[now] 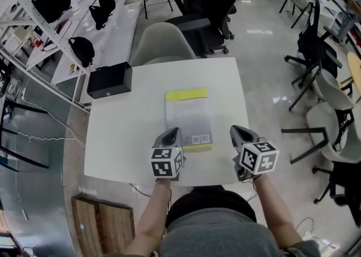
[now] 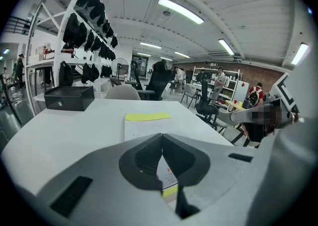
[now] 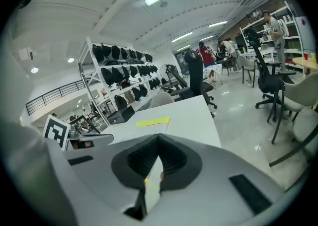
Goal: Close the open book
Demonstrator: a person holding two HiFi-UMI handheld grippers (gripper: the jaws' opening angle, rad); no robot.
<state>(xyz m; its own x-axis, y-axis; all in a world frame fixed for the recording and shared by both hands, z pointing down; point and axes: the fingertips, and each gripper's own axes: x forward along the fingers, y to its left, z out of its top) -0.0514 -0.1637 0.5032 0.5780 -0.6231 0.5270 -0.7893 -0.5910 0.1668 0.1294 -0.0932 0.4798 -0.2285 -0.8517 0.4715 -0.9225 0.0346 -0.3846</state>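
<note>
Left gripper [image 1: 172, 133] and right gripper [image 1: 237, 132], jaws together and empty, hover over the near side of the white table [image 1: 118, 137]. The yellow-banded book [image 1: 189, 116] lies flat, seemingly closed. Risk: the left tip, at its near corner, snags the cover or slides the book.

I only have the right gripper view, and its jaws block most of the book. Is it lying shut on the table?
Observer: The head view says yes. The book lies flat as one closed block on the table, with no page raised.
Operator: And what are the left gripper's jaws doing?
Observer: The left gripper is at the book's near left corner. Its own view shows the jaws together, gripping nothing.
</note>
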